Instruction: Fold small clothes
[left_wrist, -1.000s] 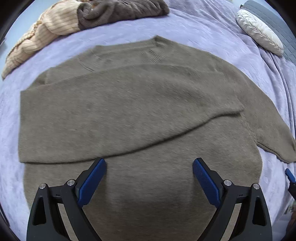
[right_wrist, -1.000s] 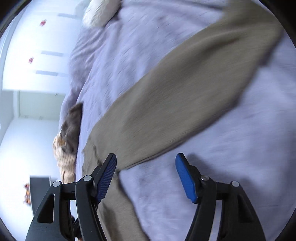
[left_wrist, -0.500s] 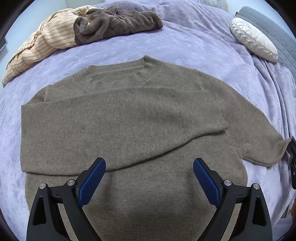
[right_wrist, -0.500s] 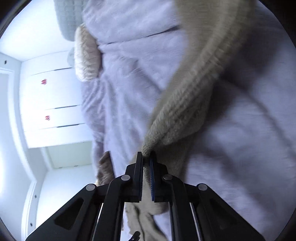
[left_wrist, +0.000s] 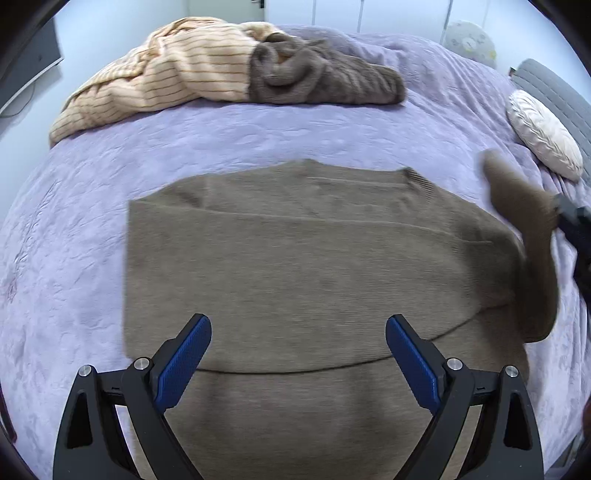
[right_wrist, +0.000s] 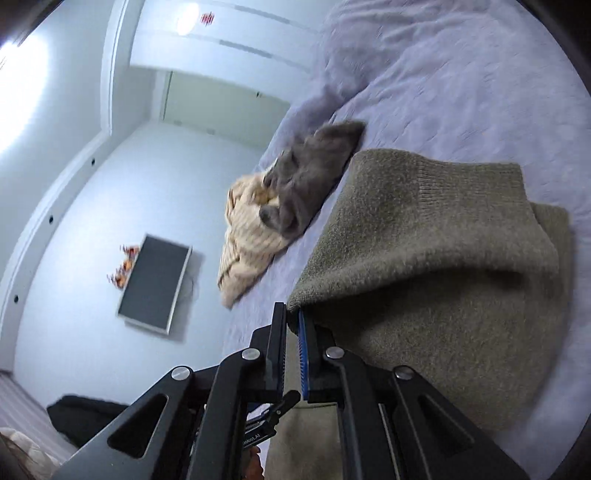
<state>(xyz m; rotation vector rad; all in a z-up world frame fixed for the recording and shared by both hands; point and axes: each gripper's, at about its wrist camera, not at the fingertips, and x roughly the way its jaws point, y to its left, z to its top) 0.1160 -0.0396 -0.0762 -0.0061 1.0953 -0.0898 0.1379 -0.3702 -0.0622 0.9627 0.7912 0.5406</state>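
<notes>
Basically a sleeve-fold step on the olive-brown sweater (left_wrist: 295, 266), which lies flat on the lavender bedspread (left_wrist: 221, 140), neck rib toward the far right, hem toward the camera. One sleeve (left_wrist: 314, 295) is already laid across the chest, so the body reads as a rough rectangle on that side. That looks like the reason the left edge is so straight.

The right gripper (right_wrist: 291, 325) is clamped on the cuff edge of the other sleeve (right_wrist: 424, 258), pads pressed together with knit pinched between them. The sleeve hangs lifted off the bed from that pinch. In the left wrist view it shows as a blurred brown flap (left_wrist: 524, 206) at the right side, with the gripper body dark beside it. Gripping at the cuff makes sense: the whole sleeve follows and can be dropped across the body over the first one.

The left gripper (left_wrist: 297, 354) hovers above the lower sweater body, jaws spread wide, nothing between the blue pads (left_wrist: 184, 358). Probably it is parked there to pin or smooth the fabric, and to stay clear of the incoming sleeve.

Off-task stuff: a cream striped garment (left_wrist: 166, 74) and a grey-brown knit (left_wrist: 317, 77) are heaped at the far edge, well apart from the sweater. I'd guess they are next in line. A white cushion (left_wrist: 543, 136) sits at the right.
</notes>
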